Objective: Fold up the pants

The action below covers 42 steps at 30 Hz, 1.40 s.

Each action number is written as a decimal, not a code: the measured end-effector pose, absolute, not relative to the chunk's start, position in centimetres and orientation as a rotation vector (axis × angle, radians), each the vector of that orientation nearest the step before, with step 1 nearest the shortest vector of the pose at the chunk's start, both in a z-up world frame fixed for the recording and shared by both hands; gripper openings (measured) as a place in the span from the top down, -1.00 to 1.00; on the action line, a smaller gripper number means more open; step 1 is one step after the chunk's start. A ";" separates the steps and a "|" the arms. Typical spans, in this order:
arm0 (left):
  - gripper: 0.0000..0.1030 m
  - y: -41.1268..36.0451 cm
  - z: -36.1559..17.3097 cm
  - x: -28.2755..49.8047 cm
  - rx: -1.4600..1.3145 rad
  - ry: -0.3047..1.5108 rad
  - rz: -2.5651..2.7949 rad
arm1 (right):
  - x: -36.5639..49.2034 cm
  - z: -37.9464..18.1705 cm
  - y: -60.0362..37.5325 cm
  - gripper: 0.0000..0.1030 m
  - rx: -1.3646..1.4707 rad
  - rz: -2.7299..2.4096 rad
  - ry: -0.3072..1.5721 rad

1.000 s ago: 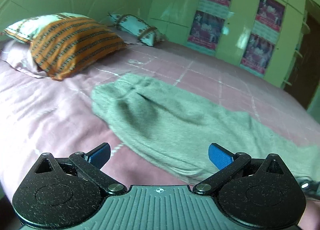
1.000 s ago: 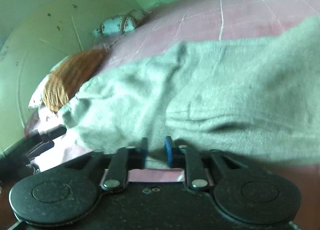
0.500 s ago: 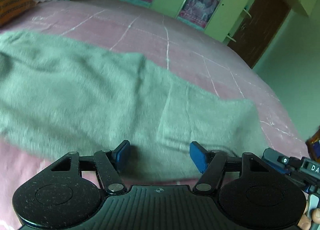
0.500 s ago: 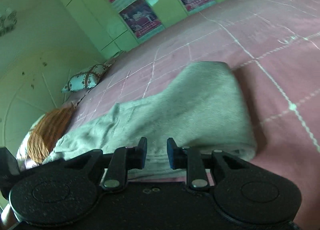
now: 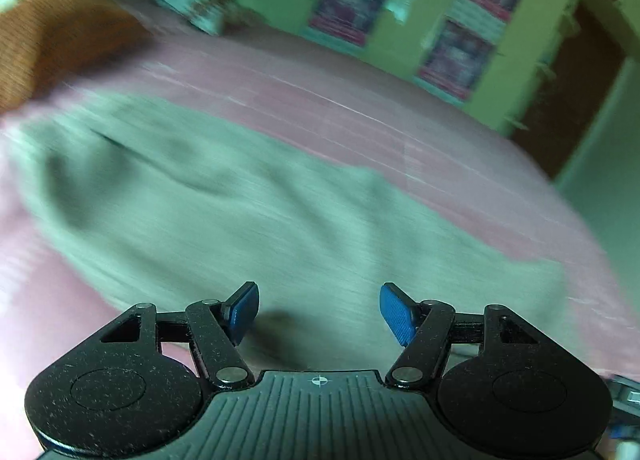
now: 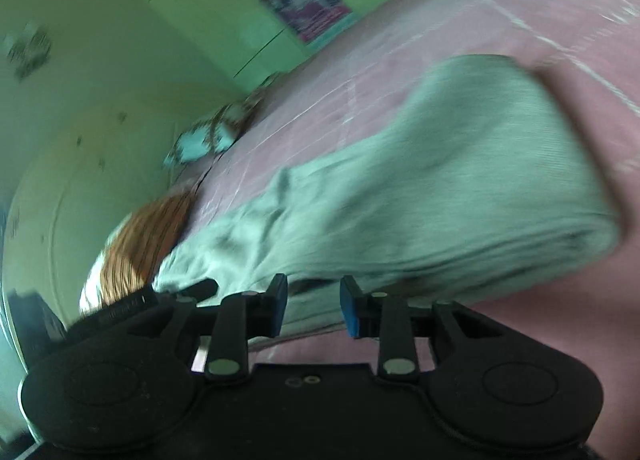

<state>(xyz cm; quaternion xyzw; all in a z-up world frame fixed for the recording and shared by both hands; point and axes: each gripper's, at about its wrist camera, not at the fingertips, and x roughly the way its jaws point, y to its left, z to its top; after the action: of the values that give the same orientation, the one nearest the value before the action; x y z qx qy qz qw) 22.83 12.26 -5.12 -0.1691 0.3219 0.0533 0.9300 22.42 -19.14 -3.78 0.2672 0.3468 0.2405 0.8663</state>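
Pants (image 6: 460, 180) unheld; right hand-held gripper (image 6: 313, 306) opening.

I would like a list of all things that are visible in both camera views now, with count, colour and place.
pants: one, grey-green, lying lengthwise on the bed, folded end at the right in the right wrist view.
bedsheet: one, pink with pale lines, covering the bed under the pants.
striped pillow: one, orange, at the head of the bed.
patterned pillow: one, white and teal, by the far wall.
posters: several, dark red and purple, on the green cupboard doors.
doorway: one, dark brown, right of the cupboards.
left gripper: one, black with blue pads, open above the pants.
right gripper: one, black with blue pads, jaws opening at the pants' near edge, gripping nothing.
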 end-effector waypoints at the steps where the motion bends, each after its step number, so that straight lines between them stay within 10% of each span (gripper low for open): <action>1: -0.31 13.8 -5.0 22.5 -0.326 0.654 0.153 | 22.5 -3.6 -18.4 0.56 0.549 0.517 0.731; 11: -0.31 24.2 -7.9 19.4 -0.503 0.600 0.342 | 25.1 -5.3 -15.7 0.01 0.745 0.401 0.757; 14: -0.31 24.7 -8.3 19.6 -0.531 0.582 0.331 | 26.3 -5.6 -15.1 0.92 0.833 0.357 0.789; 21: -0.31 24.9 -8.4 19.4 -0.555 0.570 0.298 | 25.3 -4.6 -14.1 0.93 0.739 0.567 0.737; 30: -0.36 23.4 -7.8 19.8 -0.499 0.591 0.255 | 23.1 -7.5 -19.4 0.19 0.950 0.425 0.771; 39: -0.61 12.8 -5.2 23.9 -0.325 0.578 0.119 | 19.4 -2.6 -27.3 0.52 0.584 0.278 0.579; 42: -0.62 9.7 -3.5 25.0 -0.237 0.557 0.131 | 22.0 -4.5 -28.0 1.00 0.376 0.118 0.783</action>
<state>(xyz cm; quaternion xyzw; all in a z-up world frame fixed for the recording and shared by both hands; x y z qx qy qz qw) 25.00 9.71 -3.54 -0.1166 0.2741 0.0643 0.9524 21.96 -28.04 -4.55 0.1819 0.3792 0.0572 0.9055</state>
